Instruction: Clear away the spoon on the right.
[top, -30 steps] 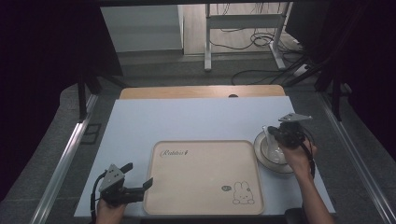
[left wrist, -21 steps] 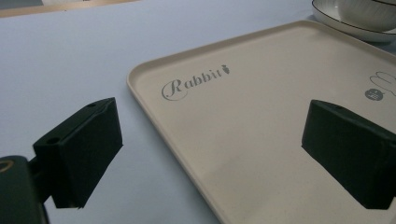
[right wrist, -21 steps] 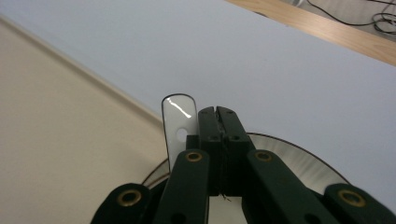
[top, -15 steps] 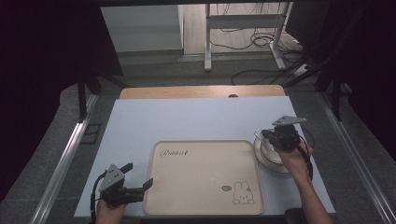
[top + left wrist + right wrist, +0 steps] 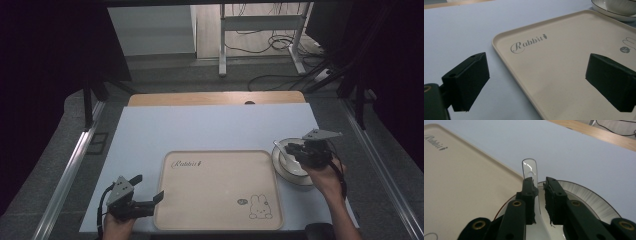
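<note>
The pale blue table [image 5: 210, 127] fills the middle of the high view, with a strip of bare wood along its far edge. On its near half lies the cream tray [image 5: 220, 187], flat, "Rabbit" lettered at one corner and a small rabbit drawing at the corner diagonally across. Just beside the tray's right edge sits a white plate [image 5: 280, 167] with a bowl [image 5: 295, 167] on it; the right gripper view shows the plate's ribbed rim and thin dark edge line.

Over at that bowl, the right gripper [image 5: 300, 149] hangs above it, held in the person's right hand [image 5: 325, 180]. In the right gripper view its jaws stand close on either side of a white spoon handle [image 5: 530, 170]; one pad touches the handle, the other shows a thin gap, so a firm clamp cannot be told. The handle's tip pokes up beyond the jaws toward the tray.

Down at the near left corner, the left gripper [image 5: 147, 190] sits low at the tray's left edge, jaws wide apart, one over the table and one over the tray, holding nothing.
</note>
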`<state>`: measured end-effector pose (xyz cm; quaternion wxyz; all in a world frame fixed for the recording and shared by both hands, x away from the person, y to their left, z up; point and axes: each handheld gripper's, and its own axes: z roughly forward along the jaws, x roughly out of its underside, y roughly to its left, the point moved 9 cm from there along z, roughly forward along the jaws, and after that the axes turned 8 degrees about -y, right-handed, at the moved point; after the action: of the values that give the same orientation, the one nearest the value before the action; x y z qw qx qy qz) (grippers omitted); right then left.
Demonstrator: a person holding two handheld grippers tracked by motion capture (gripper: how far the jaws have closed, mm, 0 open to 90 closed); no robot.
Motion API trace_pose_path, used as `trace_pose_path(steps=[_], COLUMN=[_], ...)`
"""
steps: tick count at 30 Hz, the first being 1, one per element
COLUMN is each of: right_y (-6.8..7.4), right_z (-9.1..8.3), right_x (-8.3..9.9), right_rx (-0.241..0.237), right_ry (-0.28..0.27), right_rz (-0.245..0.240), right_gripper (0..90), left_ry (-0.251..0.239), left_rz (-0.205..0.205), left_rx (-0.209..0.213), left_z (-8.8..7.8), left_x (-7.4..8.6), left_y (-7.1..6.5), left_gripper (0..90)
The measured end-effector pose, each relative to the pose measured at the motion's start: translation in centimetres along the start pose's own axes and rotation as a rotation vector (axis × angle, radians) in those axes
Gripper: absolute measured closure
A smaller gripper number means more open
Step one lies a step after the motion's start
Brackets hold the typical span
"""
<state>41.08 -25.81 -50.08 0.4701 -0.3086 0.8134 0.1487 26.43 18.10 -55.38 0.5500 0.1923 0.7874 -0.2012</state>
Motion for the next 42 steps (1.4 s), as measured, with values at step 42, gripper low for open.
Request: trace_pose_path(steps=[42], right_y=[-0.6], right_z=[1.6], right_x=[2.0], right_rx=[0.024], right_ry=[0.112], right_rz=[0.035], right_gripper=[75.1], left_ry=[0.009], left_rz=[0.007], left_rx=[-0.001], left_z=[0.0], left_x=[0.1], left_y=[0.0], left_gripper=[4.9])
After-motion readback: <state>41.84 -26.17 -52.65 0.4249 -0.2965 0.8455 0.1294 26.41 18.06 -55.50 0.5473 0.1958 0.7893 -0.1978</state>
